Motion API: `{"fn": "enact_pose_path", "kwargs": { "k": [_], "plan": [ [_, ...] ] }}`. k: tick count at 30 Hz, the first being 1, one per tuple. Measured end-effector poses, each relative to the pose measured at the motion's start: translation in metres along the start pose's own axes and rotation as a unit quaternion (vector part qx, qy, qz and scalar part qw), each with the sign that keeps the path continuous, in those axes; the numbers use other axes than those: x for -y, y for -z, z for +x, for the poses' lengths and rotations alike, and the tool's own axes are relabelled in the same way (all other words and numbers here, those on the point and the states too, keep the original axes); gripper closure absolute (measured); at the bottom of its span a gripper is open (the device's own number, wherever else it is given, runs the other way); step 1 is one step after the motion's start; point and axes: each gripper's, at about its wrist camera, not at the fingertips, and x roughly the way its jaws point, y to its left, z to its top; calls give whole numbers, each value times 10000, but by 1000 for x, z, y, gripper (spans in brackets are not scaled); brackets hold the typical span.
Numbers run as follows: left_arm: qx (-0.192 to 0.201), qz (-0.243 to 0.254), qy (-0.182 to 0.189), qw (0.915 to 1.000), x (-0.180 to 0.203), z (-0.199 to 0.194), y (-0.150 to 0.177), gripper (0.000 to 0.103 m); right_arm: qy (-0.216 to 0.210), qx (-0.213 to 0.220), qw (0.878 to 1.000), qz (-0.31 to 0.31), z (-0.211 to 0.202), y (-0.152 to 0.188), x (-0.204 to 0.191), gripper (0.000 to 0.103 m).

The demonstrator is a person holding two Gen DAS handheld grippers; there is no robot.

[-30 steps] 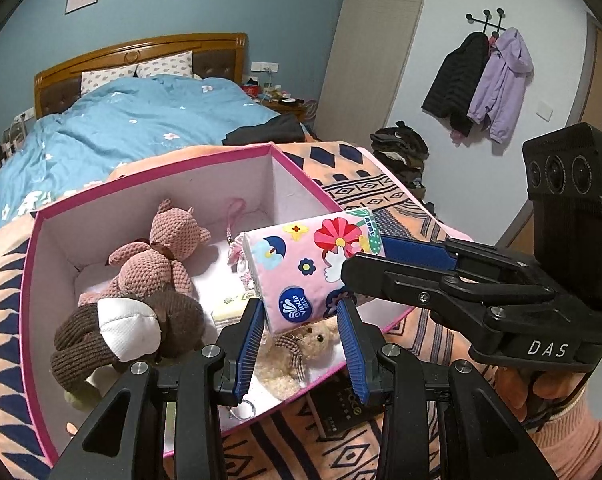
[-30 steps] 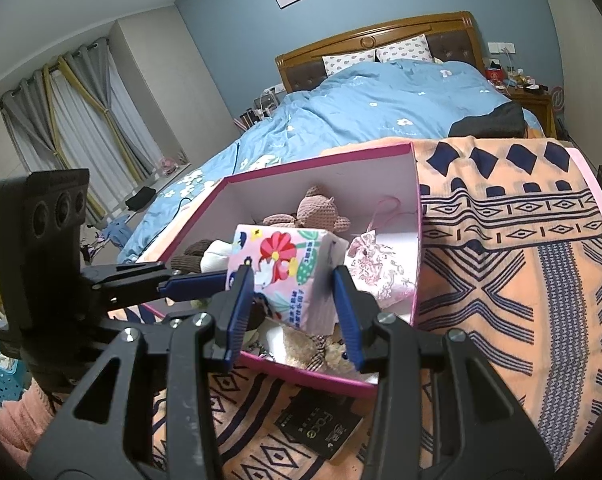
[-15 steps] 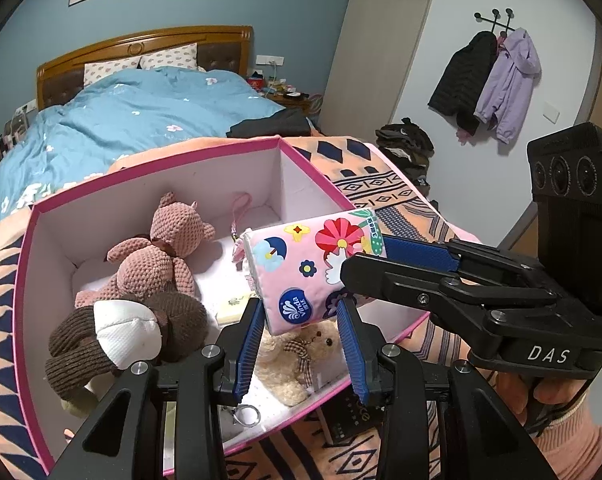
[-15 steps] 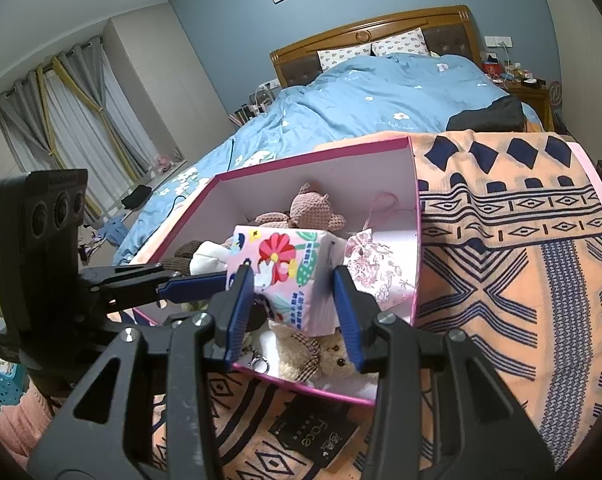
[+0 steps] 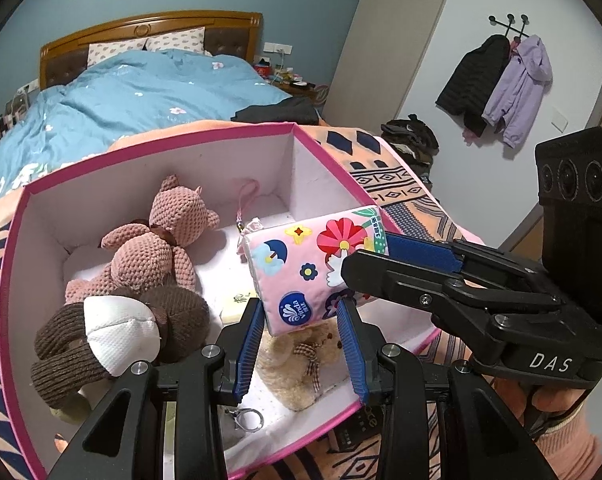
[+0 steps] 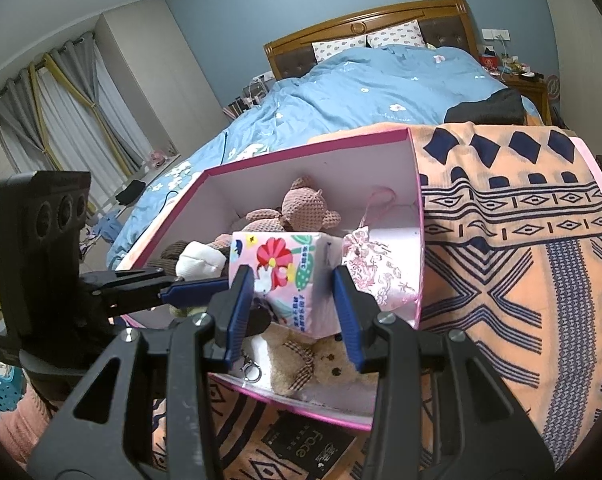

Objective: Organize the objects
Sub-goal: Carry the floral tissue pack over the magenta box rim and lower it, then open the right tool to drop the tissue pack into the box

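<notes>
The pink tissue pack [image 5: 313, 272] hung above the near part of the open pink box [image 5: 149, 164], clamped in the jaws of both the left gripper [image 5: 299, 344] and the right gripper [image 6: 293, 308], over a beige bear [image 5: 297, 364], with a pink knitted bear [image 5: 161, 240] deeper inside the box.

The pink flowered tissue pack [image 5: 301, 272] carries a blue round badge reading "Vinda", and small Chinese print on a green dotted patch that is too small to make out. The black body of the right gripper [image 5: 549, 362] is marked "DAS" in white. A black packet [image 6: 307, 446] on the patterned blanket reads "face"
</notes>
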Motion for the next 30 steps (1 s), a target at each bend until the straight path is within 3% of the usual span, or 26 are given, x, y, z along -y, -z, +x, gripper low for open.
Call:
{"fn": "enact_pose_path", "kwargs": {
  "k": [30],
  "plan": [
    [-412, -414, 109, 9982, -25, 32, -11, 65, 332, -253, 9990, 137, 30, -13, 8, 58]
  ]
}}
